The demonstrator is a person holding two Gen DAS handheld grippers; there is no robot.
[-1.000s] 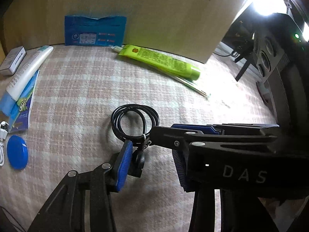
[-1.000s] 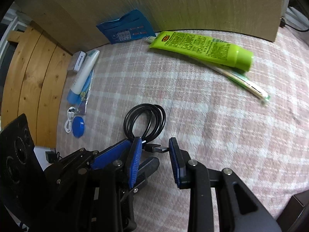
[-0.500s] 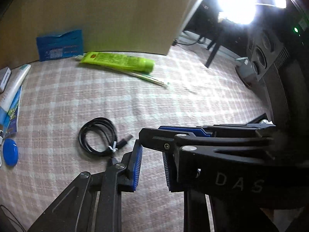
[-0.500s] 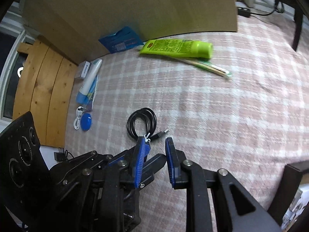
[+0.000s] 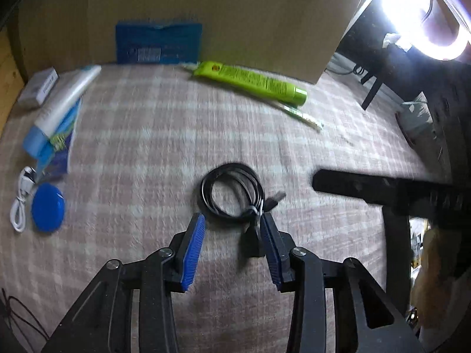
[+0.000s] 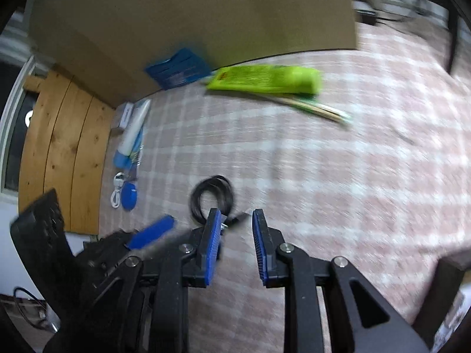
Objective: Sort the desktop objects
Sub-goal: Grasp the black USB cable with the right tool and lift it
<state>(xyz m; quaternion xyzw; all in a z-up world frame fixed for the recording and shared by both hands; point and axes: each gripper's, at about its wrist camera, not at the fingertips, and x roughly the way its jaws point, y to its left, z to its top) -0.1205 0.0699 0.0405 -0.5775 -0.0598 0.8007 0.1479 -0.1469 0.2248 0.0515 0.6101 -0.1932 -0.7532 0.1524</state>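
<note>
Partly hidden: black cable (image 5: pixel 232 195) plug behind left gripper (image 5: pixel 232 236) pad.

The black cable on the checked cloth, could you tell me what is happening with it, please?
A person is working two handheld grippers over the coiled black cable on the checked cloth. The left gripper has just been opening; one cable end lies between its jaws, unpinched. The right gripper is open behind the other plug. The cable lies flat, ungripped.
</note>
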